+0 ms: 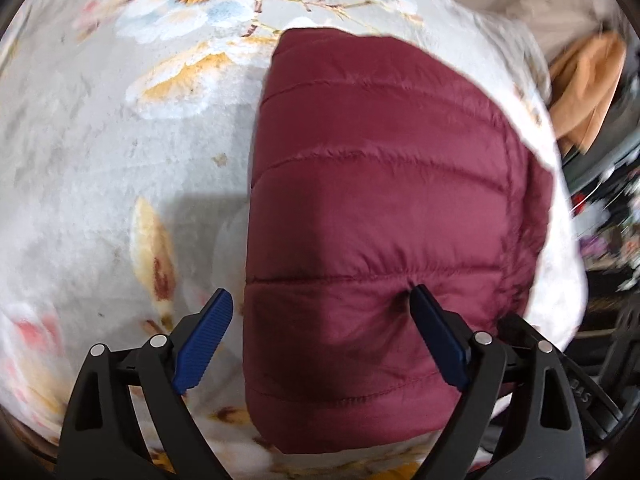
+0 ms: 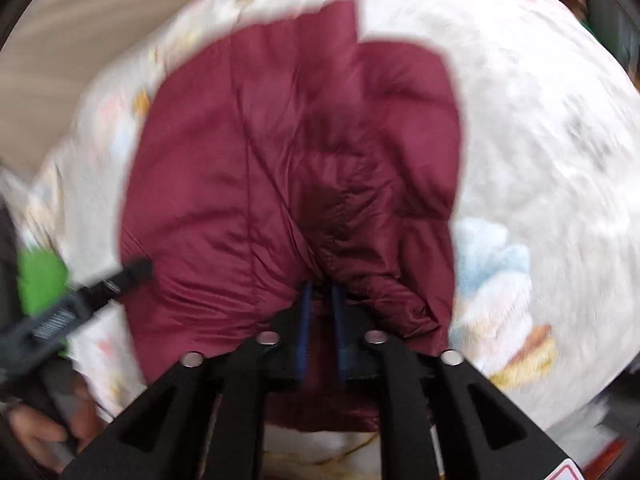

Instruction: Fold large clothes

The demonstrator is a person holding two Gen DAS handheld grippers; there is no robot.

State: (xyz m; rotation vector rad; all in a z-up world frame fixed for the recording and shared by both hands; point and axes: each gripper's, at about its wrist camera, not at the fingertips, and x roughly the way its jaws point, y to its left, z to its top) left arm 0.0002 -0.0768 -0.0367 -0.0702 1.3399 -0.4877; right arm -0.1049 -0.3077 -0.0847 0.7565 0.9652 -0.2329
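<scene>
Two grippers work on one maroon quilted jacket (image 1: 384, 208), which lies on a pale floral blanket (image 1: 100, 168) covering the support surface.

1. Left gripper (image 1: 320, 296): the jaws are spread wide and grasp nothing. One blue fingertip (image 1: 208, 332) sits over bare blanket just beside the jacket's long edge. The other blue fingertip presses a small dimple into the jacket at a quilting seam, near the jacket's closest end.

2. Right gripper (image 2: 322, 292): the jaws are clenched on a bunched fold of jacket fabric. The two blue pads (image 2: 306, 320) stand nearly parallel with a narrow strip of maroon cloth between them. Creases radiate from the pinch point into the garment.

3. Jacket position: in the left wrist view the garment reads as a folded rectangular panel with horizontal quilt lines, lying toward the blanket's right edge. In the right wrist view it lies more rumpled, with a narrow tab of fabric projecting at its far end.

4. Surroundings: a tan garment (image 1: 588, 92) sits beyond the blanket's right edge in the left wrist view. In the right wrist view the other black gripper reaches the jacket's left edge, with a green item (image 2: 40, 280) behind it. That view is motion-blurred; fine detail cannot be resolved.
</scene>
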